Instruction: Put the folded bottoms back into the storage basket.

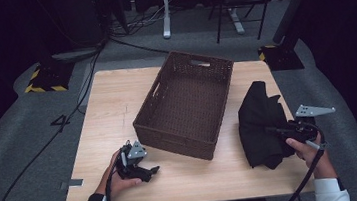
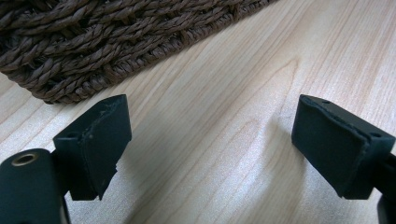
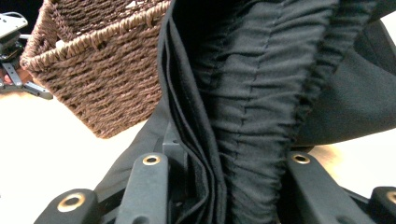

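Note:
A folded black garment (image 1: pixel 258 117) lies at the right of the wooden table, one edge lifted. My right gripper (image 1: pixel 276 131) is shut on its near side. In the right gripper view the gathered black cloth (image 3: pixel 252 93) is bunched between the jaws of my right gripper (image 3: pixel 224 186). A brown wicker basket (image 1: pixel 171 141) stands empty mid-table, left of the garment. My left gripper (image 1: pixel 150 172) rests low at the table's front left, just short of the basket's near corner. In the left gripper view the left gripper (image 2: pixel 210 140) is open over bare wood, the basket wall (image 2: pixel 93 42) beyond it.
The light wooden table (image 1: pixel 111 102) has bare room left of the basket. The basket's corner (image 3: pixel 102 84) sits close to the held cloth. Cables (image 1: pixel 45 144) run over the grey floor, with yellow-striped stand bases (image 1: pixel 44 82) and desk legs (image 1: pixel 164 11) behind.

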